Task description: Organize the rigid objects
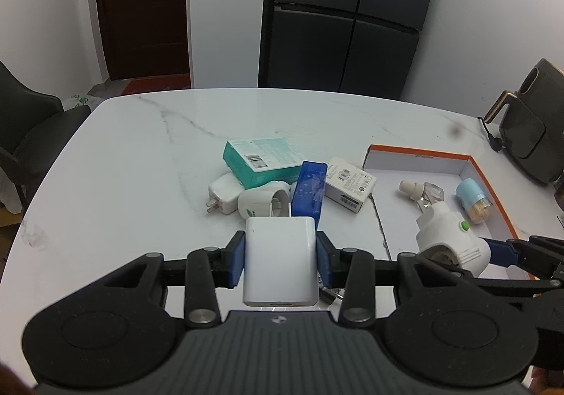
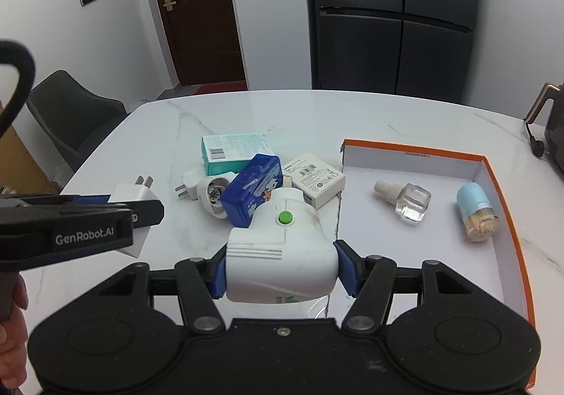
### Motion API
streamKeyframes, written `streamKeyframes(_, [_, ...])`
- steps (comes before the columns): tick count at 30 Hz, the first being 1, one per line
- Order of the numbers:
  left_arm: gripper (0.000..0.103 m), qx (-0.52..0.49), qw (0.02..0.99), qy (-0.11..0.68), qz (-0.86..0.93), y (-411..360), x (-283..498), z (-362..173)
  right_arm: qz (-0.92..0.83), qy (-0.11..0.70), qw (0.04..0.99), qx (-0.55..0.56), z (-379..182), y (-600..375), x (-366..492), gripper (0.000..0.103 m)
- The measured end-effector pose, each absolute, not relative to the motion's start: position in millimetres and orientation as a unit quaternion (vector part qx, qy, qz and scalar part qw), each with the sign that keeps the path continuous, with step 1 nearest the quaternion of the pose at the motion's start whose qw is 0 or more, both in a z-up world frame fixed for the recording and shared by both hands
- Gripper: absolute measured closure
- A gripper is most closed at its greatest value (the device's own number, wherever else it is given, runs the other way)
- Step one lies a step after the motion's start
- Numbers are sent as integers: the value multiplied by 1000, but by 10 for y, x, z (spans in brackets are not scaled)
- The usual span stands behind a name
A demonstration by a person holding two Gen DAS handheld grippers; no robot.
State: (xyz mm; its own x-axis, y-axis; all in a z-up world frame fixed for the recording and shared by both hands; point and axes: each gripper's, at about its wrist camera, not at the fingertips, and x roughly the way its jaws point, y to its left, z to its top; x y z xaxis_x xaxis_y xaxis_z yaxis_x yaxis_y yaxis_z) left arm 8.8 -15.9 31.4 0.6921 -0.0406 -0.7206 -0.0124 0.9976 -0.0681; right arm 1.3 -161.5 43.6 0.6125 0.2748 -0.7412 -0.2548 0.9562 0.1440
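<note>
Left gripper [image 1: 280, 263] pinches one white charger [image 1: 280, 261] above the bench [image 1: 141, 148]; right gripper [image 2: 280, 270] pinches one white plug-in device [image 2: 282, 254]. Ahead-right, the orange-rimmed tray [image 2: 507, 190] holds two items with open floor; five objects cluster ahead.

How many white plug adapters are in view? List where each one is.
2. One white plug adapter is clamped in the left gripper; the other lies on the table left of the blue tin. More may hide in the pile.
</note>
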Motion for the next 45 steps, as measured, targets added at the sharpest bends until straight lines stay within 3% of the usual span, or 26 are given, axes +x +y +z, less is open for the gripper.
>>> streamKeyframes(35, [62,-34,917,398,-13,-570,-20,304,131,417,899,25,457,-2052,-33,31])
streamKeyframes(37, [69,-34,918,396,-16,-597,-20,311,130,417,899,27,459,-2081,-37,31])
streamKeyframes(45, [69,-37,917,398,2,-539,34,255,127,420,898,29,425,-2186,-31,31])
